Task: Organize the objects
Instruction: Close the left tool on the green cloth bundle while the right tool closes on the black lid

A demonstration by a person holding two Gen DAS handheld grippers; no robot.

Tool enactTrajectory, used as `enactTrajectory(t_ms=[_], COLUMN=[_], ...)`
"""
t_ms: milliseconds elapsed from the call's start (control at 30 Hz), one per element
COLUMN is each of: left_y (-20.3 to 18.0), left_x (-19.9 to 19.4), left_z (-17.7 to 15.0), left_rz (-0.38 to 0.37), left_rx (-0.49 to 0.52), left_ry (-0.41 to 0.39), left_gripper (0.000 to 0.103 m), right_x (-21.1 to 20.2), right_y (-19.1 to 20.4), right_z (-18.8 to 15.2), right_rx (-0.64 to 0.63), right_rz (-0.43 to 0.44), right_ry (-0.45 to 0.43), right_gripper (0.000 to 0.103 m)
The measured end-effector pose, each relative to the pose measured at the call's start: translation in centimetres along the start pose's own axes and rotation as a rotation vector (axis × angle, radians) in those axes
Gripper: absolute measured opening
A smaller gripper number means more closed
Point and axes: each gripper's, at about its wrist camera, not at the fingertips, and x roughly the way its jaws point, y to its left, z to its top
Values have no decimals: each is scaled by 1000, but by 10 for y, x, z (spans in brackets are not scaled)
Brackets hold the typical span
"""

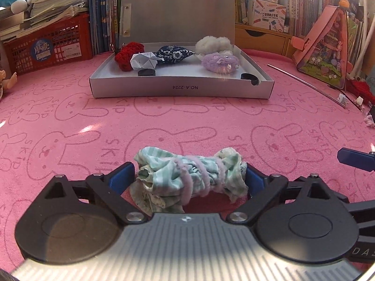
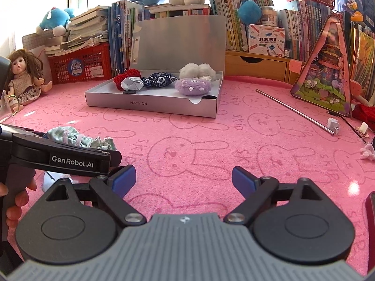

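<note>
Bundle (image 1: 191, 178): striped cloth tied with pink yarn, clamped end to end in left gripper (image 1: 189, 178), low over pink mat (image 1: 70, 121), well short of box (image 1: 182, 90). Right gripper (image 2: 184, 180): jaws wide apart, nothing between them, hovering beside. Box contents: red knit, paper, blue pouch, white and purple plush. Risks, judged: soft cloth compresses and may slip out in transit; loose frayed ends could snag box wall; crowded rear row leaves only front floor.
</note>
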Motion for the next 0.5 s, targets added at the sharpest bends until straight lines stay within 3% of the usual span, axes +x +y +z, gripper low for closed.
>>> enactTrajectory(t_ms=[167,500], left_y=[10,40], left_x=[-9,-39], left_z=[2,12], left_rz=[-34,3], left_rx=[-1,34], left_ry=[-27,-149], left_gripper=[87,86], right_x=[0,8], right_y=[18,42], right_z=[-2,-2], right_rx=[-93,-197], right_rz=[16,59], right_ry=[4,41], right_gripper=[94,91])
